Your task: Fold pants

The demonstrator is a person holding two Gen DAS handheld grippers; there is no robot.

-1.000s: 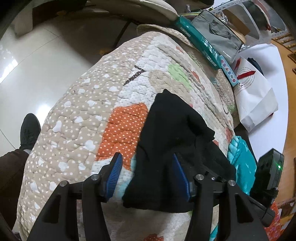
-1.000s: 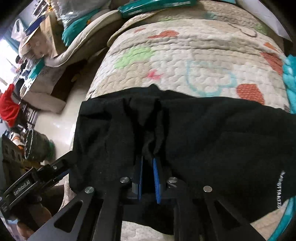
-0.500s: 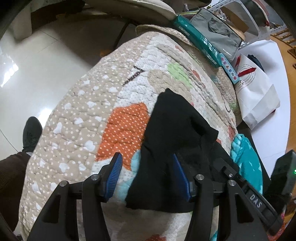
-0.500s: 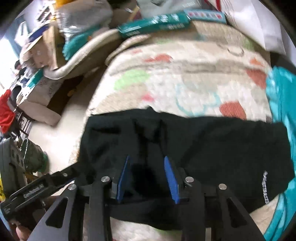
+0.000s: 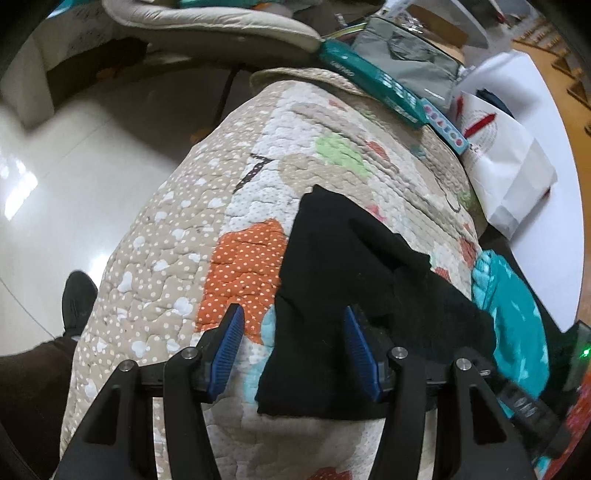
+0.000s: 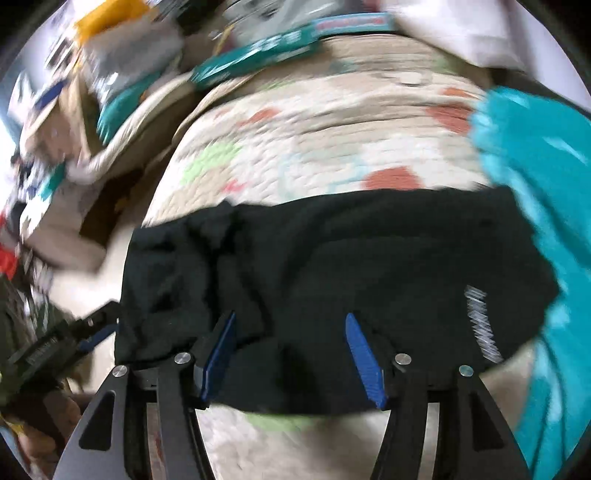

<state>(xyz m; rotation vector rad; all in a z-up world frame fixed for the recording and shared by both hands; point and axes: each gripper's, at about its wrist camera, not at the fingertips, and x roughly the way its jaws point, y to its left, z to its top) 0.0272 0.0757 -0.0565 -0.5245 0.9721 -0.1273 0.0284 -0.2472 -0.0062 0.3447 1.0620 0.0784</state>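
Pants (image 5: pixel 343 266), black and folded over, lie across the patchwork quilt (image 5: pixel 166 258) beside a teal cloth (image 5: pixel 517 325). Left gripper (image 5: pixel 293 349) hangs over their near edge, blue pads spread and gripping nothing. Right gripper (image 6: pixel 291 354) is opening above the fabric, its pads clear of it.

A cluttered home room: patchwork quilt (image 5: pixel 258 177) over furniture, glossy tiled floor (image 5: pixel 74 166), cushion (image 5: pixel 207 22), shopping bag (image 5: pixel 506 173).
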